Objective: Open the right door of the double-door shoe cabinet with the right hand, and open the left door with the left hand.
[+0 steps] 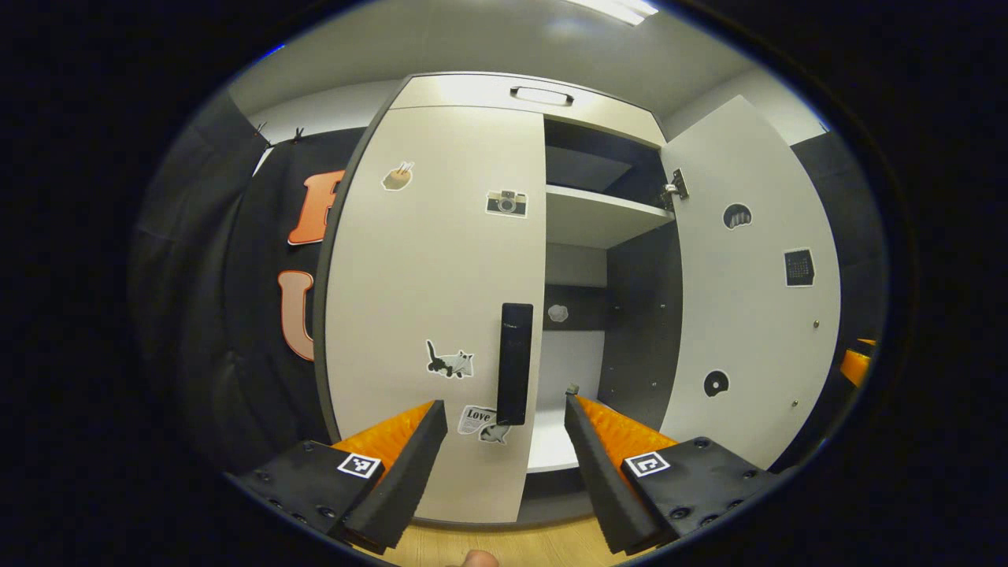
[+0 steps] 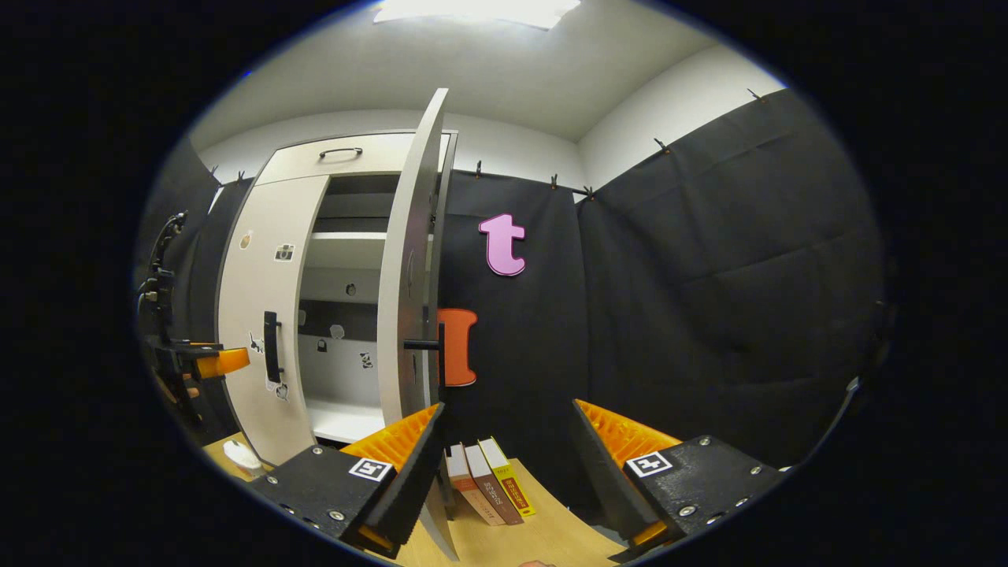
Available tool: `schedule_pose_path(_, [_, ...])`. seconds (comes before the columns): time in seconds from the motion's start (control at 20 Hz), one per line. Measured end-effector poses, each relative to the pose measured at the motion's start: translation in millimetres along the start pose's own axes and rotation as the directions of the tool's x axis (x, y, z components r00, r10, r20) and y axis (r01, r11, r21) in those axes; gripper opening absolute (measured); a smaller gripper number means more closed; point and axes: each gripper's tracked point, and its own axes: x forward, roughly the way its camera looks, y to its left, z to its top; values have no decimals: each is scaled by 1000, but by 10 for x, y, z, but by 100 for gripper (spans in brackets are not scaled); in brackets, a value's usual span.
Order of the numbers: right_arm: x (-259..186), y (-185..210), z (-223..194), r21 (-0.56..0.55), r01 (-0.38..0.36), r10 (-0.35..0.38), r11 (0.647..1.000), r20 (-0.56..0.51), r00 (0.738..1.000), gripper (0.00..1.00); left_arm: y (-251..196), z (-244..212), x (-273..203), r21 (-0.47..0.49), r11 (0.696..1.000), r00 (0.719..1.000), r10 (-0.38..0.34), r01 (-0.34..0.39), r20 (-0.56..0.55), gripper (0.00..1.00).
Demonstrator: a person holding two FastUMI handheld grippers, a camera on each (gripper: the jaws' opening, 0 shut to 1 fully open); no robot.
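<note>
Shoe cabinet (image 1: pixel 472 315) upright, right door (image 1: pixel 748 276) swung outward, left door (image 1: pixel 433 260) closed, both claws spread empty.

Square-coded markers, screws on gripper (image 1: pixel 500 449) bodies

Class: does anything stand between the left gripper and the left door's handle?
Nothing visible does. The left gripper is open and points at the handle on the closed left door, with only open space between them.

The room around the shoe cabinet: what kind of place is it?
Probably a recording booth made to look like a home, not a real home. Black cloth is clipped along white walls behind the shoe cabinet, and books lie on a wooden surface.
</note>
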Motion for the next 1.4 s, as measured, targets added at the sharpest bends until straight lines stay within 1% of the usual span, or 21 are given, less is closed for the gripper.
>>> schedule_pose_path(0.3, [46, -91, -49, -17, 18, -18, 1000, 6, 1000, 92, -11, -83, 468, 32, 999, 999, 28, -28, 19, 96])
schedule_pose_path(0.45, [47, -112, -91, -3, 17, -17, 1000, -4, 1000, 92, 6, -107, 674, 19, 999, 999, 40, -41, 30, 96])
schedule_pose_path(0.6, [47, -138, -108, 9, 27, -27, 1000, -4, 1000, 92, 24, -152, 793, 18, 998, 999, 52, -52, 16, 96])
schedule_pose_path(0.8, [53, -159, -103, 43, 41, -41, 998, 4, 999, 92, 47, -211, 893, 43, 997, 998, 66, -66, 1, 96])
schedule_pose_path(0.9, [62, -170, -101, 42, 46, -47, 998, 9, 999, 92, 51, -223, 955, 48, 996, 998, 70, -70, 2, 96])
schedule_pose_path(0.95, [58, -186, -100, 37, 49, -49, 998, 11, 999, 92, 53, -235, 965, 49, 996, 997, 73, -73, -1, 90])
schedule_pose_path(1.05, [57, -169, -100, 31, 43, -43, 999, 6, 999, 92, 47, -246, 976, 42, 997, 997, 71, -70, -9, 84])
schedule_pose_path(1.1, [51, -152, -106, 30, 36, -36, 999, 5, 999, 92, 52, -262, 994, 28, 997, 997, 71, -71, -11, 79])
schedule_pose_path(1.15, [54, -144, -104, 29, 29, -29, 999, 4, 1000, 92, 51, -274, 1019, 5, 998, 998, 66, -66, -14, 70])
schedule_pose_path(1.2, [49, -134, -107, 29, 25, -25, 999, 3, 1000, 92, 29, -279, 1038, -25, 998, 999, 50, -50, -16, 65])
schedule_pose_path(1.25, [37, -123, -111, 27, 24, -24, 999, 1, 1000, 92, -13, -281, 1035, -47, 999, 1000, 24, -25, -16, 54])
schedule_pose_path(1.3, [30, -118, -112, 25, 23, -23, 999, 0, 1000, 92, -12, -293, 998, -43, 999, 1000, 15, -16, -26, 51])
schedule_pose_path(1.35, [26, -118, -117, 23, 23, -23, 999, -2, 1000, 92, -17, -293, 1020, -26, 1000, 999, 14, -14, -35, 41])
schedule_pose_path(1.4, [15, -110, -119, 23, 21, -21, 1000, -4, 1000, 92, -29, -303, 1017, -6, 1000, 999, 13, -14, -43, 41])
